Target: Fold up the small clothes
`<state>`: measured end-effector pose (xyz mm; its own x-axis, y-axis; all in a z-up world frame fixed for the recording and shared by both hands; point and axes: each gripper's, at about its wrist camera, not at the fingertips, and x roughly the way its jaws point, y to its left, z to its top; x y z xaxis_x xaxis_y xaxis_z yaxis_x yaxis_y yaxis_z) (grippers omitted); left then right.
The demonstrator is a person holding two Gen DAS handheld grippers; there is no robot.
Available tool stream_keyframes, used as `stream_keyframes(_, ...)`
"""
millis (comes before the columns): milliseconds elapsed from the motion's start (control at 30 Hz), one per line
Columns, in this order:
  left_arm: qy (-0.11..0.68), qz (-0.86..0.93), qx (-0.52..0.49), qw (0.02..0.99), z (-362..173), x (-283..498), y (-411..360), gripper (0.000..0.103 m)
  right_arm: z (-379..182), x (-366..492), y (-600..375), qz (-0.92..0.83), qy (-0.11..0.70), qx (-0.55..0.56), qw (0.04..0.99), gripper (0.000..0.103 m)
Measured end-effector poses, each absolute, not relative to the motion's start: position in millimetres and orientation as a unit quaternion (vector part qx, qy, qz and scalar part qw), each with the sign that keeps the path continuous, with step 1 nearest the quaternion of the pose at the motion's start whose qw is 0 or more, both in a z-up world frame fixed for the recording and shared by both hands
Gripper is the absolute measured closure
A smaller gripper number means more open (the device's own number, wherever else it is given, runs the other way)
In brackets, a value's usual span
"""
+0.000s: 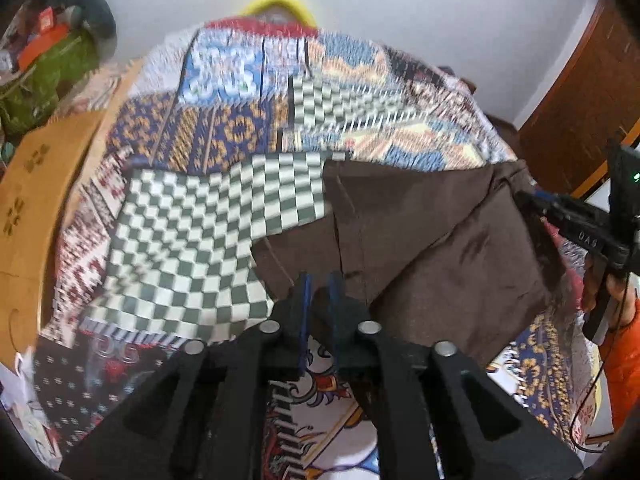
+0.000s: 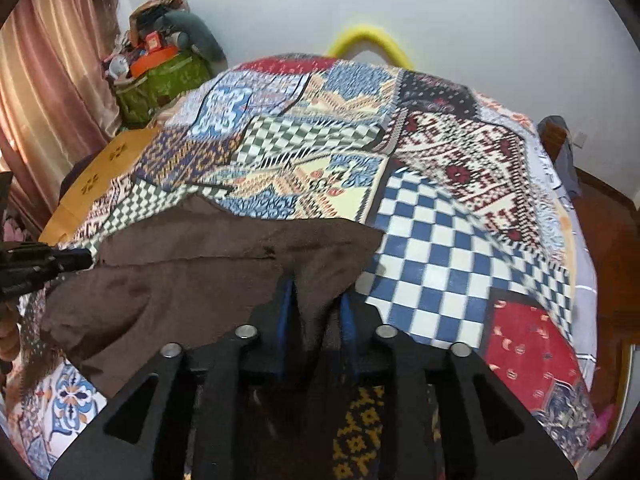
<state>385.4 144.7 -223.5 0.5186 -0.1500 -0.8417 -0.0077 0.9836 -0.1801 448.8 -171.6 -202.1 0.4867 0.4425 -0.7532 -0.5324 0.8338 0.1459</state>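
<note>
A small brown garment [image 1: 416,232] hangs lifted above the patchwork bedspread [image 1: 192,216]. My left gripper [image 1: 319,280] is shut on its near edge, the blue pads pinching the brown cloth. My right gripper [image 2: 316,292] is shut on another edge of the same brown garment [image 2: 192,280], with cloth bunched between its pads. Each gripper shows in the other's view: the right gripper [image 1: 536,204] at the cloth's right corner, the left gripper [image 2: 80,258] at its left corner. The garment is stretched between them.
The patchwork bedspread [image 2: 432,184] covers the whole bed. A wooden headboard or bed frame [image 1: 44,184] runs along the left. A green bag with clutter [image 2: 164,76] stands by pink curtains [image 2: 52,80]. A yellow object [image 2: 368,40] lies at the far edge against the wall. A wooden door [image 1: 580,92] is at right.
</note>
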Motion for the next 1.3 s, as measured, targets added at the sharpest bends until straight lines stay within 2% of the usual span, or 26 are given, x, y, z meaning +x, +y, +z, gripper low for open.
stream_keyframes(67,0.478,-0.048,-0.086,0.873,-208.8,378.6,145.4,0.07,-194.5,441.3,-180.3,0.284,0.411,-0.042,0.865,0.068)
stream_keyframes(133,0.473,-0.058,-0.09,0.874,-201.4,374.4,142.2,0.063,-190.4,434.1,-183.8,0.29,0.407,-0.037,0.865,0.066)
stream_keyframes(200,0.484,-0.077,-0.103,0.865,-202.2,375.2,137.3,0.05,-190.1,421.6,-187.4,0.302,0.411,-0.038,0.859,0.064)
stream_keyframes(333,0.524,-0.09,-0.121,0.838,-225.3,383.3,122.5,0.05,-201.1,402.0,-183.8,0.319,0.422,-0.053,0.847,0.063)
stream_keyframes(367,0.536,-0.084,-0.12,0.832,-232.2,385.6,118.6,0.062,-205.2,398.2,-182.6,0.32,0.426,-0.059,0.844,0.063)
stream_keyframes(400,0.544,-0.081,-0.124,0.826,-238.1,387.9,115.9,0.093,-210.0,394.7,-181.6,0.321,0.429,-0.067,0.842,0.063)
stream_keyframes(433,0.55,-0.079,-0.129,0.822,-241.9,389.2,114.0,0.099,-214.7,392.4,-180.7,0.32,0.434,-0.073,0.839,0.063)
stream_keyframes(533,0.519,-0.072,-0.113,0.844,-229.2,385.5,108.6,0.1,-225.0,388.1,-181.3,0.323,0.447,-0.08,0.83,0.063)
stream_keyframes(667,0.443,-0.056,-0.041,0.894,-188.9,371.7,90.4,0.1,-228.4,388.9,-187.1,0.327,0.45,-0.066,0.828,0.064)
stream_keyframes(767,0.414,-0.042,0.004,0.909,-179.5,374.4,81.8,0.1,-230.0,390.4,-190.6,0.327,0.451,-0.055,0.829,0.064)
stream_keyframes(967,0.464,0.002,0.06,0.884,-228.6,407.2,86.0,0.098,-227.9,383.2,-197.4,0.316,0.451,-0.053,0.833,0.064)
stream_keyframes(1033,0.48,0.013,0.057,0.875,-241.2,413.0,93.7,0.096,-222.7,377.9,-200.4,0.307,0.443,-0.067,0.84,0.063)
stream_keyframes(1133,0.49,0.031,0.027,0.871,-240.8,412.9,108.8,0.082,-207.4,370.6,-205.7,0.294,0.412,-0.084,0.858,0.063)
stream_keyframes(1167,0.491,0.029,0.003,0.871,-236.1,410.8,114.1,0.069,-203.1,370.8,-206.1,0.293,0.403,-0.086,0.863,0.063)
stream_keyframes(1200,0.488,0.016,-0.023,0.873,-229.2,407.1,118.5,0.062,-194.4,369.8,-205.2,0.296,0.387,-0.086,0.869,0.063)
stream_keyframes(1300,0.466,-0.009,-0.037,0.884,-208.9,393.9,115.0,0.055,-179.7,373.7,-193.7,0.317,0.366,-0.08,0.871,0.061)
